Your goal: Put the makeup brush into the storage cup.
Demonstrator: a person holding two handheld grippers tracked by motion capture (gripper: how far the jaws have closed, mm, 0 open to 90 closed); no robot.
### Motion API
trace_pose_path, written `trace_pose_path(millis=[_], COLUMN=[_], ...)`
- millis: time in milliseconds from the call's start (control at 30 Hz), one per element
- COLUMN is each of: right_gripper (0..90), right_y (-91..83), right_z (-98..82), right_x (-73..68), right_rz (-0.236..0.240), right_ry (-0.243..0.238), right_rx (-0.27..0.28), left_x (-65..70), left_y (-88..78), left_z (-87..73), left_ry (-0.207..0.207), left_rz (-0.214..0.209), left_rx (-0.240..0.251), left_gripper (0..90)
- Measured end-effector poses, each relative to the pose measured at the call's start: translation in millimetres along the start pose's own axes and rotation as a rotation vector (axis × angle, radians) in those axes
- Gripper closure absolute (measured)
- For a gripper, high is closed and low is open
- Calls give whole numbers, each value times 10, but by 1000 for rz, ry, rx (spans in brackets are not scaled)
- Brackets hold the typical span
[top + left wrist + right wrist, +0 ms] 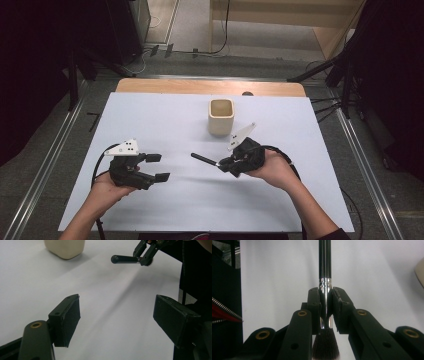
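We see the right tongs [325, 308] clamped on the silver ferrule of a black-handled brush [325, 270], dark bristles behind the pads, handle jutting ahead. The left tongs [117, 320] stand apart, holding nothing. Beyond both, a cream cup [221, 116] stands on the white counter [165, 125]; grey floor surrounds it.

Bare white table [165, 125] between grippers, cream cup [221, 116] standing beyond, brush [204, 159] jutting across.

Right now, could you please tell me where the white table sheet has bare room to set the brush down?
The near strip of the white sheet is free, as is its far-left area beside the square cream ceramic cup. It is crowded around the right gripper, which clamps the black-handled brush, just below the cup.
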State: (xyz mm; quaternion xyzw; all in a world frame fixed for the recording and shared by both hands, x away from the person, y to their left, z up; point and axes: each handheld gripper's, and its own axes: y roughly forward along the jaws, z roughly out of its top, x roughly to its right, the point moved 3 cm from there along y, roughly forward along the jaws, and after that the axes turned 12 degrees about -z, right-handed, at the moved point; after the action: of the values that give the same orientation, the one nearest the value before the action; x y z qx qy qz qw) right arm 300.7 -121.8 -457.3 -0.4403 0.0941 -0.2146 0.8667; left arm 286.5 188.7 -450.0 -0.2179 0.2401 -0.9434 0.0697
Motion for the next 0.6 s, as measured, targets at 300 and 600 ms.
trace_pose_path(millis=[300,600], right_gripper=[790,790], right_y=[-193,-219], right_z=[-161,-203], right_x=[-9,-48], right_rz=[-6,19], right_ry=[7,-31], right_rx=[17,-15], left_x=[24,85], left_y=[150,336], left_z=[160,282], left_ry=[18,44], left_rz=[-31,-61], left_rx=[-7,-66], left_gripper=[213,216])
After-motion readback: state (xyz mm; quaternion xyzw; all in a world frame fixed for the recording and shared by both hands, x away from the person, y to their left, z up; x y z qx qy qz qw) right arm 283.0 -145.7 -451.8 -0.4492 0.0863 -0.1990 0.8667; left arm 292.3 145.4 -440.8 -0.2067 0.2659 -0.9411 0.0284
